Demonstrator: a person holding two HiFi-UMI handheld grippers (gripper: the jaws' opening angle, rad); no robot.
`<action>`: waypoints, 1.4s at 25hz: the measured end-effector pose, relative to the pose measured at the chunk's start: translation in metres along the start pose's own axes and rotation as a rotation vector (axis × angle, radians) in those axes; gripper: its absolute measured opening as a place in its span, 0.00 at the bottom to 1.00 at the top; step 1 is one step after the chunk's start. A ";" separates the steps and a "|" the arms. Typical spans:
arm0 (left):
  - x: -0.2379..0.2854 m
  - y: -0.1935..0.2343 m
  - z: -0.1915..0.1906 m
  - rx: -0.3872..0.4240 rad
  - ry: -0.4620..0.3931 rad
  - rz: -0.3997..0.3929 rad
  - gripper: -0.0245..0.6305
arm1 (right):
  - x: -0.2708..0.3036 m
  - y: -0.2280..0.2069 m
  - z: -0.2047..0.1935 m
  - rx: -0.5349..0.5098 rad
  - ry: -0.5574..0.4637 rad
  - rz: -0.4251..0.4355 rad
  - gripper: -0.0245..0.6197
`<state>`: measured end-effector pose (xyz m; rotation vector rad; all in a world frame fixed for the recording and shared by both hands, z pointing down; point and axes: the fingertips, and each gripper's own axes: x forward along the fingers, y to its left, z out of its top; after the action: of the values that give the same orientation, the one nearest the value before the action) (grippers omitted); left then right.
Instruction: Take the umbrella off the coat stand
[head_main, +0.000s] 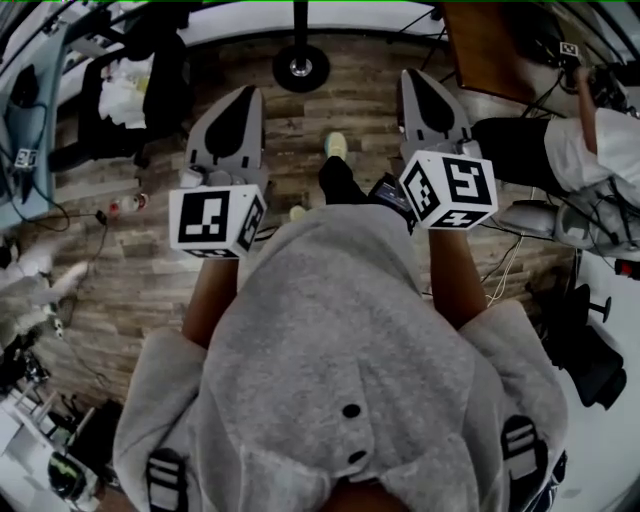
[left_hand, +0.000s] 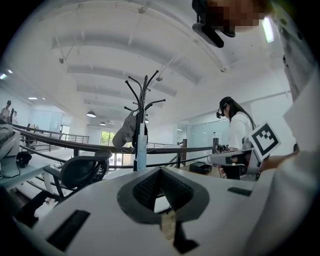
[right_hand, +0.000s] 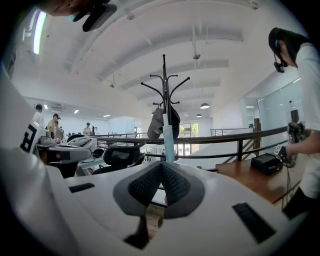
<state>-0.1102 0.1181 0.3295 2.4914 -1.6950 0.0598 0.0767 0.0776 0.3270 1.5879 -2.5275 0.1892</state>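
A black coat stand (left_hand: 143, 100) rises ahead beyond both grippers, its round base (head_main: 300, 66) on the wooden floor at the top of the head view. A folded light-blue umbrella (left_hand: 141, 152) hangs along its pole, also seen in the right gripper view (right_hand: 168, 142). A grey cap (right_hand: 156, 125) hangs beside it. My left gripper (left_hand: 161, 170) and right gripper (right_hand: 161, 164) both point at the stand from a distance, held side by side. Each is shut with nothing between its pads. In the head view the left gripper (head_main: 247, 95) and right gripper (head_main: 412, 78) are short of the base.
A black office chair (left_hand: 80, 170) stands left of the stand. A dark railing (left_hand: 190, 149) runs behind it. A wooden table (right_hand: 255, 175) with a black box (right_hand: 267, 162) is at the right, where another person (head_main: 600, 140) stands. Cables (head_main: 95, 215) lie on the floor.
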 end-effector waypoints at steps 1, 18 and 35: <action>0.008 0.002 0.000 -0.001 0.001 0.003 0.06 | 0.007 -0.005 0.001 -0.003 0.000 0.001 0.05; 0.155 0.034 0.016 -0.009 0.040 -0.002 0.06 | 0.127 -0.087 0.018 -0.002 0.042 0.005 0.05; 0.250 0.032 0.025 0.019 0.055 0.084 0.06 | 0.205 -0.148 0.035 0.008 0.015 0.130 0.05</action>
<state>-0.0482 -0.1279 0.3331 2.4078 -1.7848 0.1518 0.1201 -0.1739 0.3361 1.4202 -2.6227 0.2247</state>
